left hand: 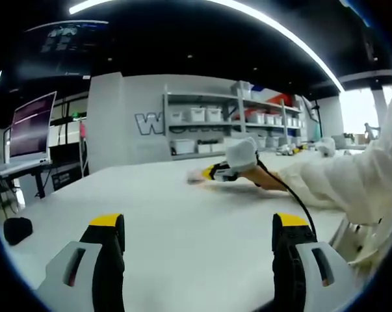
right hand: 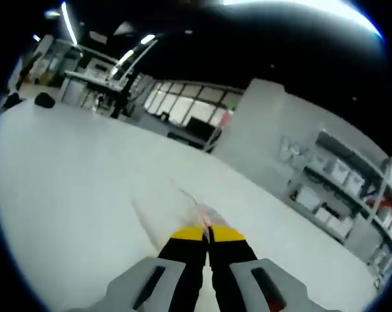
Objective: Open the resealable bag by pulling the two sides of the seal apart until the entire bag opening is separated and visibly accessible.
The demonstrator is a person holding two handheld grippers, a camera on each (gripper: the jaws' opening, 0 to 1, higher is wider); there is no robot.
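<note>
A wide white table (left hand: 182, 214) runs toward a pale wall (left hand: 117, 117); right of that wall stand grey shelves (left hand: 209, 123) of white bins; left of it, a monitor (left hand: 32, 127) on a desk; overhead, a curved light strip (left hand: 287, 39); windows (right hand: 189, 104) further off.

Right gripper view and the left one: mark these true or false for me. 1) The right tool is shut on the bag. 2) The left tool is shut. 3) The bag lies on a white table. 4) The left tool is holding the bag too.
1) True: the right tool is shut on the edge of the clear bag.
2) False: the left tool is open, its jaws wide apart.
3) True: the bag lies flat on the white table.
4) False: the left tool holds nothing; bare table shows between its jaws.
</note>
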